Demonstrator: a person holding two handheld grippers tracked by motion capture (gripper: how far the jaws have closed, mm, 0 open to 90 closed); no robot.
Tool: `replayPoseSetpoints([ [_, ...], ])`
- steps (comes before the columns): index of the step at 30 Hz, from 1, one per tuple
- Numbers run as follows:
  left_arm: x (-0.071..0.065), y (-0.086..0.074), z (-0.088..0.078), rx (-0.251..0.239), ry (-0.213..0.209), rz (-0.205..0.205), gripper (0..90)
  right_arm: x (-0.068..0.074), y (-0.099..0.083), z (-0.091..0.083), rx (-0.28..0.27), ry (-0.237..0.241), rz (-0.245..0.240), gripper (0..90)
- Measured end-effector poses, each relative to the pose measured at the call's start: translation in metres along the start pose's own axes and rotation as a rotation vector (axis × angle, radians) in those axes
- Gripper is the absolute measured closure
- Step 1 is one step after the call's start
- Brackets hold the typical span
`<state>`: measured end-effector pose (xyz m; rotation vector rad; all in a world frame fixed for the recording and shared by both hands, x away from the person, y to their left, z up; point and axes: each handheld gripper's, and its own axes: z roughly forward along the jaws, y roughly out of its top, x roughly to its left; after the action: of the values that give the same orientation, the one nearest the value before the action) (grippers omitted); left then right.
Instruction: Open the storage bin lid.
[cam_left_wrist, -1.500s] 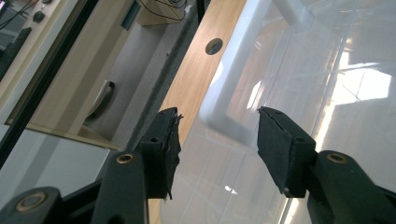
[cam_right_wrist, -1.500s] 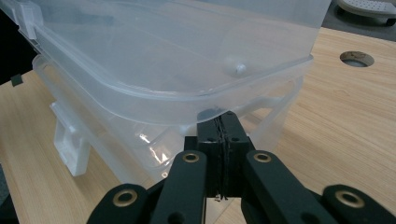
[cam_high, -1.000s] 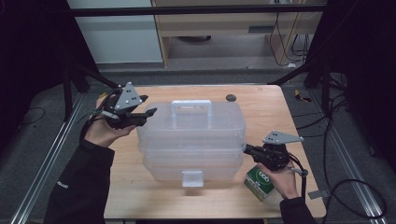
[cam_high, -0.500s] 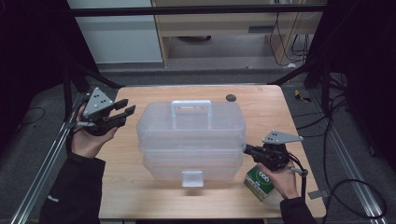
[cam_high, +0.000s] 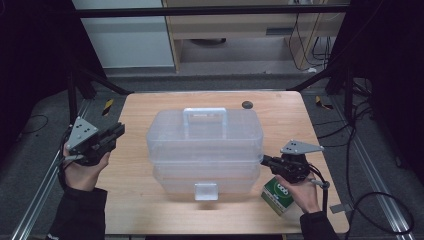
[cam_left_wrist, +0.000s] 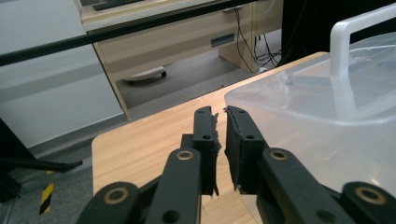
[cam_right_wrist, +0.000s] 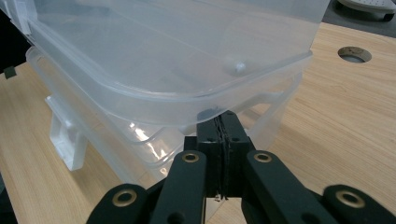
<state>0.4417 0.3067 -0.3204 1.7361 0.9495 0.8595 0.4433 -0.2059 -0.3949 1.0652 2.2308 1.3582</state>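
- Setting: a pale wooden table (cam_high: 150, 210) stands in a dim room, with a light cabinet and trailing cables on the floor behind it. A round cable port (cam_high: 246, 104) sits near the far edge, at about one o'clock from the table's middle.
- Work piece: we see a clear plastic storage box (cam_high: 205, 150) at the centre of the table, its carry handle (cam_high: 205, 114) toward twelve o'clock and its front latch (cam_high: 206, 190) toward six o'clock. The lid appears lifted at the right side, which we judge to be the point of the hold there.
- Right gripper (cam_high: 265, 161): at four o'clock from the box, its jaws are pressed together with nothing between them. In the right gripper view the tips (cam_right_wrist: 223, 116) are tucked under the lid's overhanging rim, seemingly propping it.
- Left gripper (cam_high: 119, 131): at nine o'clock, apart from the box. Its jaws have just been closing and stand a narrow gap apart, with nothing between them.
- A green-and-white carton (cam_high: 278, 194) lies beneath the right hand (cam_high: 300, 192), perhaps awaiting storage.
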Motion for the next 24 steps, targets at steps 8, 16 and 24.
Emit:
replayPoseSetpoints([
  [8, 0.001, -0.027, 0.002, 0.033, -0.006, -0.034, 89.0, 0.0, 0.0, 0.0, 0.001, 0.003, 0.002, 88.8],
  [16, -0.001, -0.045, 0.006, 0.089, -0.037, -0.045, 89.5, 0.0, 0.0, 0.0, 0.004, 0.003, 0.001, 88.9],
  [24, -0.01, -0.056, 0.014, 0.135, -0.08, -0.037, 89.5, 0.0, 0.0, 0.0, 0.006, 0.002, 0.005, 88.6],
])
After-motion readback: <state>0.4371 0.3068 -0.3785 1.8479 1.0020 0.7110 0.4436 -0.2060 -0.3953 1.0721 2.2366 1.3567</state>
